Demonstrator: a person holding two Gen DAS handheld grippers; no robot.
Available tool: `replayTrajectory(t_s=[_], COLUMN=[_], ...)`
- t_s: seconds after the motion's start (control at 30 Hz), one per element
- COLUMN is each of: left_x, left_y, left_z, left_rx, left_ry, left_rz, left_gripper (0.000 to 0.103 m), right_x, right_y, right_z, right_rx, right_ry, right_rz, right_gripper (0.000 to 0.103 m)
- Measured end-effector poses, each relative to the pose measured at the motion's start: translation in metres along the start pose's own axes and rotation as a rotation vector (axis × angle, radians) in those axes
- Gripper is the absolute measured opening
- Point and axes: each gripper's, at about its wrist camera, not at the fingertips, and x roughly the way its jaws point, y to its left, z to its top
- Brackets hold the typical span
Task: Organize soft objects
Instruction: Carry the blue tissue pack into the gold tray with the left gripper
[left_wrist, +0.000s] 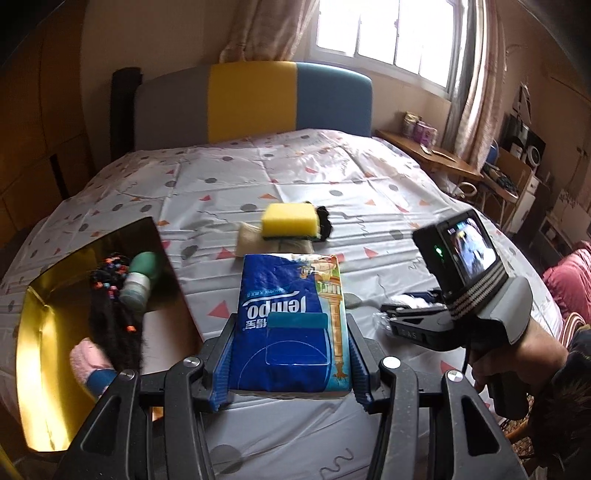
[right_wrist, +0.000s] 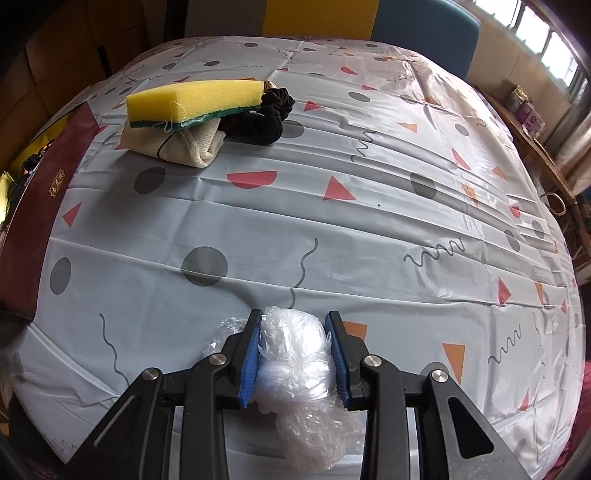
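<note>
Left gripper fingers closed on blue tissue pack, right gripper fingers — narrowly parted — pinching crumpled plastic bag

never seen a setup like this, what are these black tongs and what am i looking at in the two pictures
No robot here: a person holds hand-held tongs, each carrying a camera looking along its fingers. The left tongs grip a blue tissue pack. The right tongs squeeze a crumpled clear plastic bag. Everything sits on a patterned tablecloth. Farther off lies a yellow sponge on a cream cloth, beside a black scrunchie. The gold-lined box on the left already holds a few items.
</note>
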Motion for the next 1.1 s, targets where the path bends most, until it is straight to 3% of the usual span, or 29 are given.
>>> replayTrajectory(t_s=[0.17,0.33,0.6,0.8,1.1], left_x=[-0.015,-0.032,-0.040,-0.036,-0.018], left_y=[0.026,0.079,0.153,0.185,0.217], left_z=[0.004,0.009,-0.008,-0.024,-0.027], left_rx=[-0.047,-0.129,-0.254,-0.300,-0.388], left_ry=[-0.028,-0.070,-0.053,-0.007,0.057], left_rz=[0.048,0.177,0.327,0.374,0.356], left_gripper=[0.052,0.052,0.052,0.052,0.052], right_x=[-0.001,-0.002,-0.002,-0.003,-0.003], right_y=[0.001,0.001,0.002,0.004,0.005], right_z=[-0.001,-0.001,-0.001,-0.002,-0.003], right_rx=[-0.010,-0.018,-0.028,-0.032,-0.036], right_ry=[-0.005,-0.008,-0.010,-0.012,-0.012], right_rz=[-0.007,-0.017,-0.031,-0.040,-0.044], right_gripper=[0.034,0.034,0.034,0.034,0.034])
